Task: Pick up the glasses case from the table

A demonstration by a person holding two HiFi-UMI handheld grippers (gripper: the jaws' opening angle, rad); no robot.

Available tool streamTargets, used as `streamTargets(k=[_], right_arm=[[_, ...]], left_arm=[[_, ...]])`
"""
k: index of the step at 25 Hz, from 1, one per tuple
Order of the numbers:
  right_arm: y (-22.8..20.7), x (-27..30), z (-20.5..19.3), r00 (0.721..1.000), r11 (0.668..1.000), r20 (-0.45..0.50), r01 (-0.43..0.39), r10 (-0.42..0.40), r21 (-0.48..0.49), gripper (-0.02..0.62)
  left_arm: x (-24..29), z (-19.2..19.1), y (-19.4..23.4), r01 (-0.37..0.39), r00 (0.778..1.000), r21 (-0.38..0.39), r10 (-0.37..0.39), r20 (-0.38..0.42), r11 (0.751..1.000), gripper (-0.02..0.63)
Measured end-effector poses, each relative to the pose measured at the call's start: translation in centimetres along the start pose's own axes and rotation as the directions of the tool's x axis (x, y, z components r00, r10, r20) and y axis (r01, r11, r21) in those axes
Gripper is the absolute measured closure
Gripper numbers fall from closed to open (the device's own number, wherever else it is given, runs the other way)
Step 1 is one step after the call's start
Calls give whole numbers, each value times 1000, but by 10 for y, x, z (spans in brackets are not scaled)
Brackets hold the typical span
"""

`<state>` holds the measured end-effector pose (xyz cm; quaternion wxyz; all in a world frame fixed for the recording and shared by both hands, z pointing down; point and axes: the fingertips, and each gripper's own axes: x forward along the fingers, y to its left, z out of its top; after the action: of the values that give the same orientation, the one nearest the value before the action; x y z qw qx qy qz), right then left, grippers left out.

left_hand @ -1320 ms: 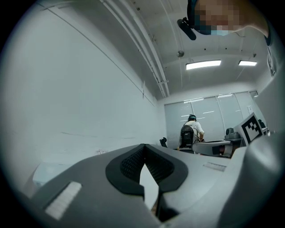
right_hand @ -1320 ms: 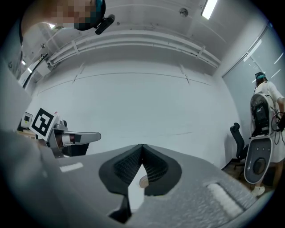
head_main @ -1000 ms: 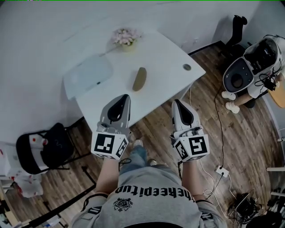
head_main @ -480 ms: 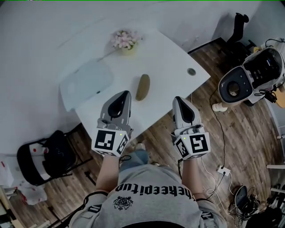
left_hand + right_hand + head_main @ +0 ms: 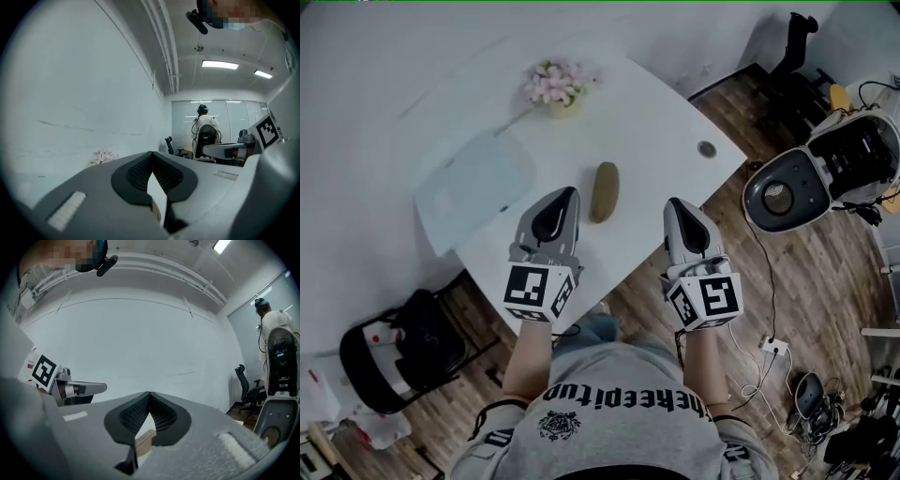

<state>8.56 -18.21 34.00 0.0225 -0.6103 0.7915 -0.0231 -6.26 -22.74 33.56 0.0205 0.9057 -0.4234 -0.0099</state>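
The glasses case (image 5: 603, 191) is an olive-brown oblong lying on the white table (image 5: 656, 122), near its front edge. My left gripper (image 5: 569, 192) is held level over the table's near edge, its tip just left of the case and apart from it. My right gripper (image 5: 674, 203) hovers over the table's front edge, to the right of the case. In the left gripper view the left gripper (image 5: 152, 153) has its jaws meeting at the tips with nothing between them. The right gripper (image 5: 149, 393) looks the same in its own view.
A pot of pink flowers (image 5: 555, 86) stands at the table's far side. A pale translucent mat (image 5: 478, 183) lies at its left and a round cable hole (image 5: 706, 148) at its right. On the wood floor are a white round machine (image 5: 825, 164), a black chair (image 5: 389, 342) and cables (image 5: 769, 309).
Both grippers have moved forward from above the floor to over the table's near edge. The left tip now sits beside the case. Both stayed shut.
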Motion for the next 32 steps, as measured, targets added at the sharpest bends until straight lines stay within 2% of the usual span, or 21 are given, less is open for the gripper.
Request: streamTargets(k=[11,20,25,32], right_arm=[[-11,25,-34,994,999,-101,42,-40,11,592],[-27,49,-63,982,1000,-188,8,-3,25,592],[-36,63,-73,975,999,-221,-23,32,45,592],[-53,76,-82,964,996,-254,-61,74,60,592]], left_arm=[[22,-32,21,9,996,-23,-11,-94,1000,587],[40,-61,28,-39,983,-36,32,-181,999,586],[54,-80,31,-72,969,-52,58,-240,996,572],[74,-113,20,-84,936,-45,63,-347,995,500]])
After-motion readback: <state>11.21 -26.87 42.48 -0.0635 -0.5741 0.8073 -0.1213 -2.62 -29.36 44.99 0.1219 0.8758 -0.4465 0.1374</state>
